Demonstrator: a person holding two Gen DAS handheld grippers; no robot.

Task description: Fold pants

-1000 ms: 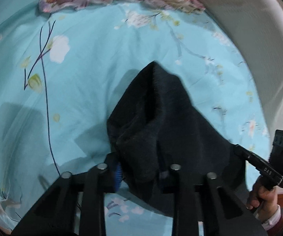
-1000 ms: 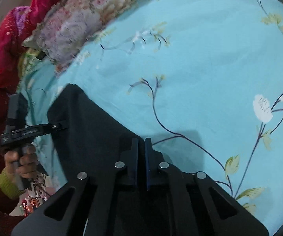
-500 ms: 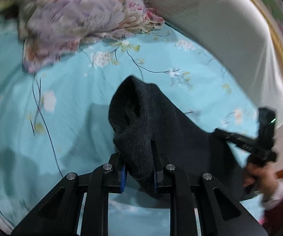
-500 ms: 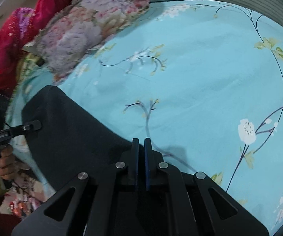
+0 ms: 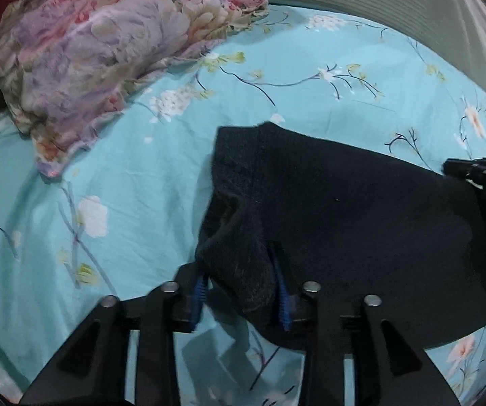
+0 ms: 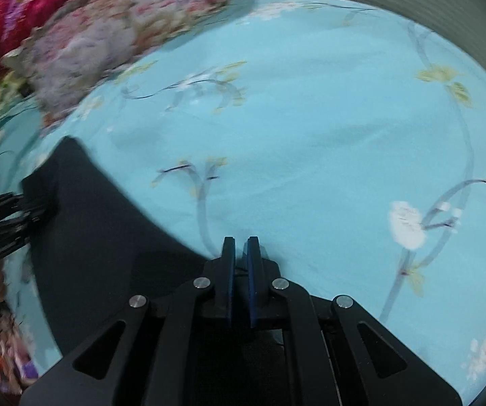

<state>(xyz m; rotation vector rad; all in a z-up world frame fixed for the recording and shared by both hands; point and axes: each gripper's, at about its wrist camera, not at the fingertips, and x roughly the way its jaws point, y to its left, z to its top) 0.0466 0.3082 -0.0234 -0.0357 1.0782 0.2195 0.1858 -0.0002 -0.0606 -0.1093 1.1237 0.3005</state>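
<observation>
Fingers of the left gripper (image 5: 243,299) sit moderately apart with a thick bunched corner of the black pants (image 5: 337,223) pinched between the blue pads. Left wrist view: from that corner the pants run away rightward as one dark sheet, lifted above the bed (image 5: 134,182), to the right gripper (image 5: 479,174) at the frame's right edge. Long axis of the held span: gripper to gripper. A floral pillow (image 5: 94,54) lies near the bed's far left corner, well apart.

Right wrist view (motion-blurred): right gripper (image 6: 240,270) fingers nearly closed, only a thin slit showing; black fabric passes beneath and leftward toward the left gripper (image 6: 9,226). Grip judged to be on the pants (image 6: 100,237), contact itself hidden. Bed (image 6: 327,135) ahead is bare sheet. Judgement: next move lays the span down forward; both grippers equally placed.
</observation>
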